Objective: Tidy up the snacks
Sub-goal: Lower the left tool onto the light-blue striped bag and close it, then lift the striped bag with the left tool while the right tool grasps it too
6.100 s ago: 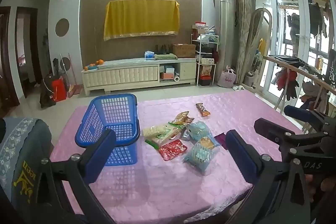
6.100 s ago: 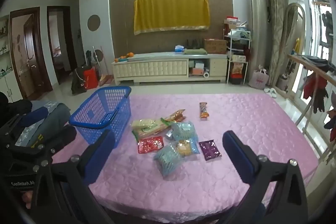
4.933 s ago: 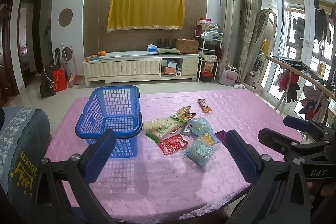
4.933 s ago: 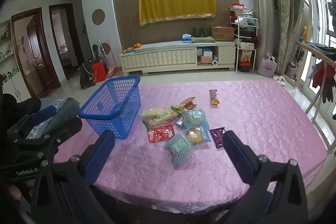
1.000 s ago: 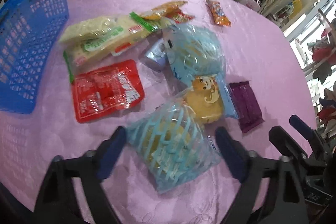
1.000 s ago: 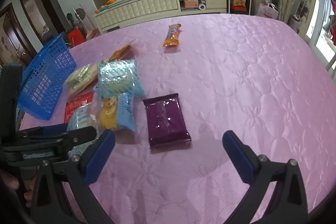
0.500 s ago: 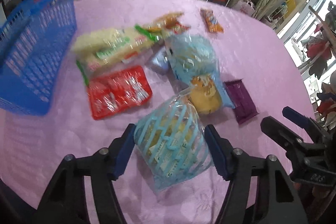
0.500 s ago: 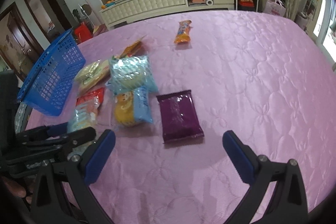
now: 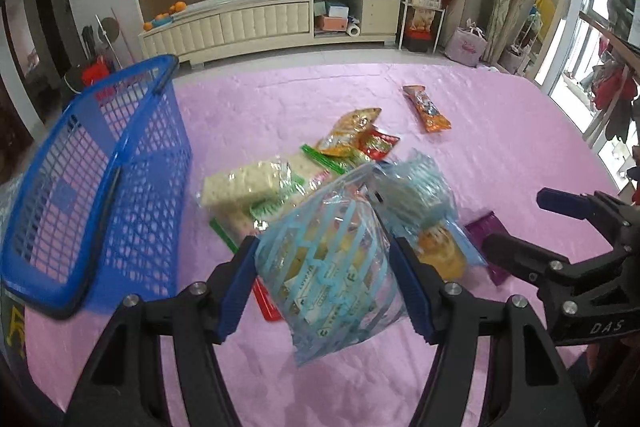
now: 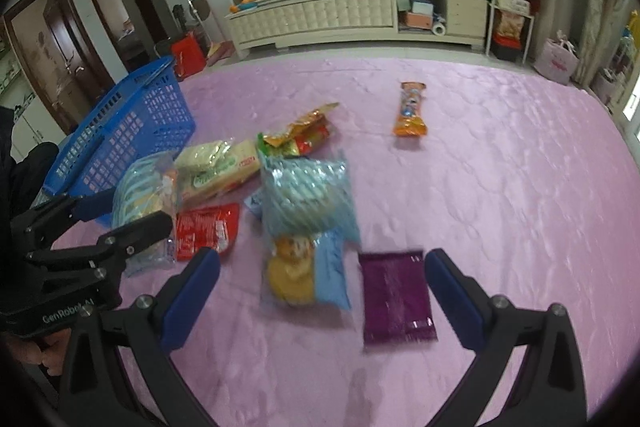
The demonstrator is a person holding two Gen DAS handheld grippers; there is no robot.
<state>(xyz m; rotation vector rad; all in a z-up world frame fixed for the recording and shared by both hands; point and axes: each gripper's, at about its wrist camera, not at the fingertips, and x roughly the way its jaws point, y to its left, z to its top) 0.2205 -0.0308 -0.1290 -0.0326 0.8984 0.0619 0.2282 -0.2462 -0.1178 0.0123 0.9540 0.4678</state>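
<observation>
The pink-clothed counter (image 9: 480,115) carries a blue basket (image 9: 100,187) at the far left, placed to receive the snacks scattered to its right. The left gripper (image 9: 326,279) has its fingers clamped on a blue-striped clear bag (image 9: 332,267), now raised off the counter and tipped toward the basket; 1 second ago it lay flat between wider fingers. The right gripper (image 10: 320,291) hovers with fingers spread wide, empty, over a small purple packet (image 10: 394,297), likely the next pick.
</observation>
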